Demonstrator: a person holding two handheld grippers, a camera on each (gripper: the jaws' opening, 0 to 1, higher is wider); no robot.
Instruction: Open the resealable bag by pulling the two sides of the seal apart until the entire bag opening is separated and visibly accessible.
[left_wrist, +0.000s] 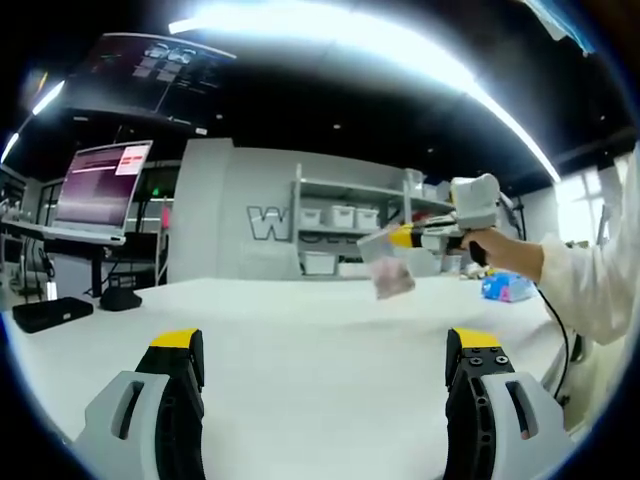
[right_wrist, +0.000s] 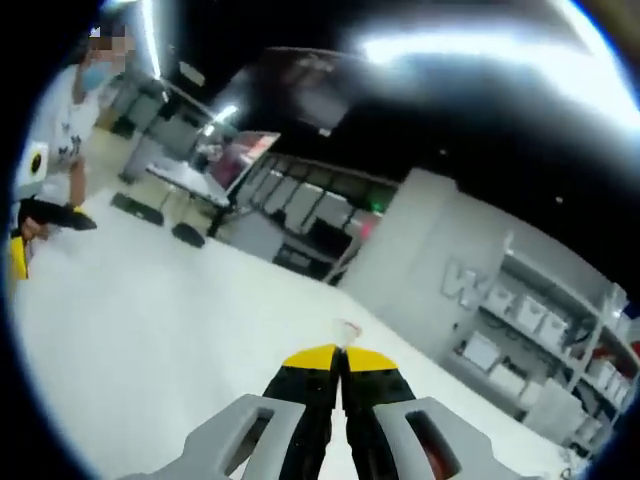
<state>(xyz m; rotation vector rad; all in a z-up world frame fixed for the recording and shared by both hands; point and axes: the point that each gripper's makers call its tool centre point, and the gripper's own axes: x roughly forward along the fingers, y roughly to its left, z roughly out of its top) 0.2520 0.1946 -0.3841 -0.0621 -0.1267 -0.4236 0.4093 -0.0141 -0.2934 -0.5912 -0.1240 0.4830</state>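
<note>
Above the white bench (left_wrist: 300, 330), the clear resealable bag (left_wrist: 385, 265) hangs in the air, pinched at its top edge by the right gripper (left_wrist: 402, 237), which a person's hand (left_wrist: 505, 252) holds out over the bench. From the right gripper view, the two yellow-tipped jaws are clenched together on a sliver of the bag's edge (right_wrist: 346, 331). Nearer than the bag, the left gripper (left_wrist: 325, 350) is released, jaws spread wide apart over the bench. Behind the bag stands a shelf (left_wrist: 345, 225) of white bins; far left of it, a laptop (left_wrist: 100, 190).

Lab or workshop, white worktable (left_wrist: 320, 320), monitor (left_wrist: 100, 185), shelving with storage bins (left_wrist: 345, 215)
</note>
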